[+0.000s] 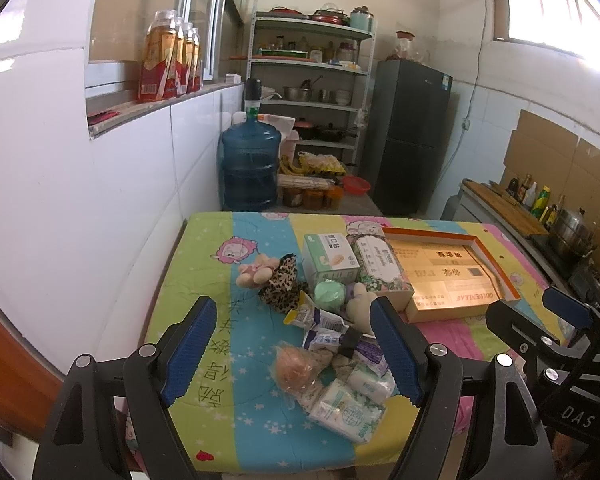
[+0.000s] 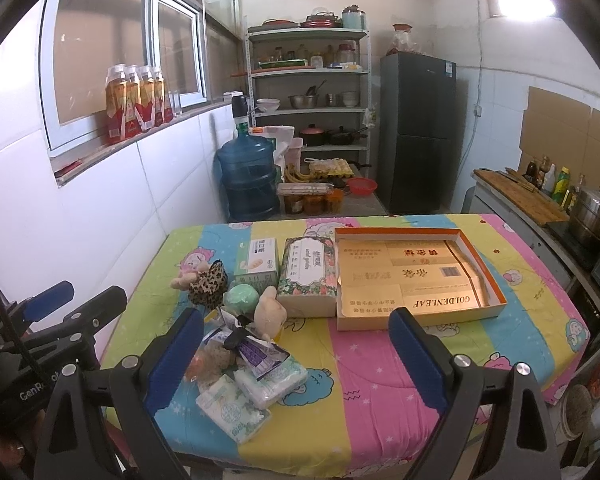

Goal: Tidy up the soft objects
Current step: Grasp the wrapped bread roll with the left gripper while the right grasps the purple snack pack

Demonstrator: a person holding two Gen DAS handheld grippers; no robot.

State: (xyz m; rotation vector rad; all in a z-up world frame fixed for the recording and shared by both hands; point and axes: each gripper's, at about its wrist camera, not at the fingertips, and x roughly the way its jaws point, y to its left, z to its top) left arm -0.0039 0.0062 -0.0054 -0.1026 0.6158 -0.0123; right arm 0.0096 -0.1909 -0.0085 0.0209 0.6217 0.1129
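**Both grippers spread above the table, soft items unsorted**

Left wrist view: The left gripper (image 1: 292,352) hangs over the near edge of the table (image 1: 204,240), its blue-padded jaws set wide apart with nothing between them. Framed between the jaws lies a loose pile of soft packets (image 1: 340,368), including wrapped tissue packs and a peach-coloured sponge in clear wrap. Beyond the pile stand a cream plush toy (image 1: 360,304), a green round sponge (image 1: 329,295), a leopard-print plush (image 1: 282,282) and a pink plush (image 1: 254,270) just beside it. Two boxes, a white-green one (image 1: 329,258) and a floral tissue box (image 1: 382,268), sit behind them. An open orange-rimmed tray box (image 1: 496,264) lies to the right, touching the floral box. The right gripper (image 1: 540,320) shows at the right edge.

Right wrist view: The right gripper (image 2: 296,352) hovers over the table's near side, jaws wide apart and empty. The packet pile (image 2: 244,368) lies beside its left finger. The tray box (image 2: 480,264) sits ahead, its floor gold-printed. The left gripper (image 2: 72,308) appears at the left, jaws apart.
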